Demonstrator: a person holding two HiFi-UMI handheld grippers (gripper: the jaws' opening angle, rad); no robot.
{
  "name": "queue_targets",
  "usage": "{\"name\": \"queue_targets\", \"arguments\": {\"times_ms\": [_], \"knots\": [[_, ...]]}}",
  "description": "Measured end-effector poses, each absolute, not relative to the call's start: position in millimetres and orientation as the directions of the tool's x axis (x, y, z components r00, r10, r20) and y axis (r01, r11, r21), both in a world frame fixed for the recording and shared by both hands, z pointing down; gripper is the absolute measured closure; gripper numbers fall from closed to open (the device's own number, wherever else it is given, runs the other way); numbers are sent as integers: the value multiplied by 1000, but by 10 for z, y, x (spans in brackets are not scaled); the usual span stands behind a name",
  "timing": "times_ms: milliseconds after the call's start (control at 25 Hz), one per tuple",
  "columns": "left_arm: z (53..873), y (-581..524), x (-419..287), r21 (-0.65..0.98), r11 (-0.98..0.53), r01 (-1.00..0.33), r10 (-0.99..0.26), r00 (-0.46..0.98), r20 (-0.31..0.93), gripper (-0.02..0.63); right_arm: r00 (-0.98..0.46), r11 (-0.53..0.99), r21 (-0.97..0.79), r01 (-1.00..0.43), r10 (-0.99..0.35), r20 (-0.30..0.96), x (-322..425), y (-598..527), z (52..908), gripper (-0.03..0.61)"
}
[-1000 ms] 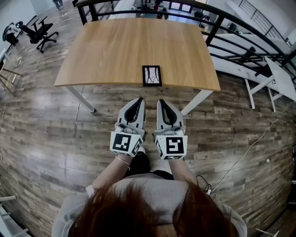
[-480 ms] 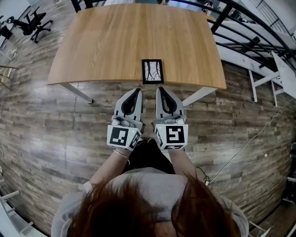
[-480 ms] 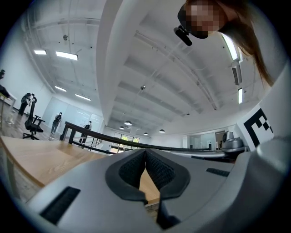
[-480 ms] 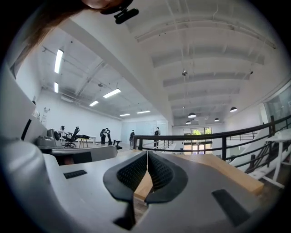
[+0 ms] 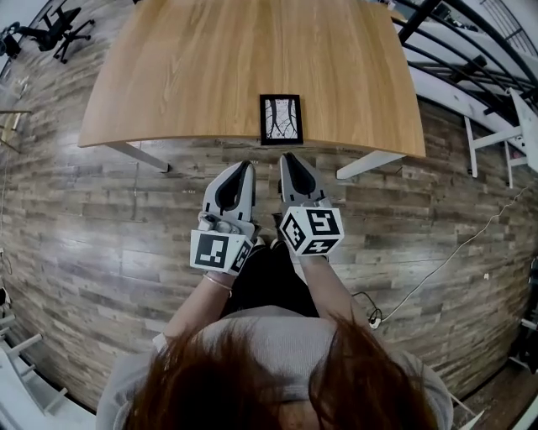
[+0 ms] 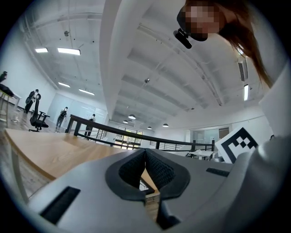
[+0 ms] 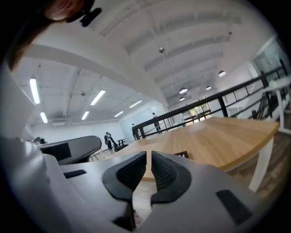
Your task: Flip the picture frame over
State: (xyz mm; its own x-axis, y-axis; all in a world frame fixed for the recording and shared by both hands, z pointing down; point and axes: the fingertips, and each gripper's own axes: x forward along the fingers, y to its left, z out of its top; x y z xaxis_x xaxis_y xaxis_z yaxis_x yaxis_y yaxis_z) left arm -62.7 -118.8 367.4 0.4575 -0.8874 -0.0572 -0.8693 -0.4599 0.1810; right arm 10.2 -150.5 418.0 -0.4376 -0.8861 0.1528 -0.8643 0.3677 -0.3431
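The picture frame (image 5: 281, 119), black-rimmed with a branch drawing facing up, lies flat on the wooden table (image 5: 185, 76) close to its near edge. Both grippers hang over the floor just short of that edge, side by side and pointing at the frame. My left gripper (image 5: 245, 166) is shut with nothing in it, its tips meeting in the left gripper view (image 6: 145, 151). My right gripper (image 5: 287, 157) is also shut and empty (image 7: 149, 154), rolled a little to one side. A corner of the frame (image 7: 182, 154) peeks over the right jaw.
A black railing (image 5: 437, 17) runs behind and to the right of the table. A white table (image 5: 496, 117) stands to the right, and an office chair (image 5: 50, 34) at the far left. A cable (image 5: 437, 285) trails across the wooden floor.
Both grippers have come closer to the table's near edge and the frame. The right gripper has rolled, so its marker cube now shows two faces.
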Motion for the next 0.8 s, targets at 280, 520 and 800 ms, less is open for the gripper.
{"name": "queue_targets", "arguments": {"times_ms": [280,520,800], "knots": [[3912,-1220,-764,187,-438,-879,-896,445,-6,607,-440,218,-701,-679,-885,151,183,-1729,4760,489],[4007,-1220,-758,188,-446,-875,-889,457,20,607,-416,142,-866,-480,-905,83,265,-1875,5046,446],[4068,-1224,-761,186,-456,-870,-882,471,38,607,-330,24,-982,-187,-943,39,372,-2106,5337,403]]}}
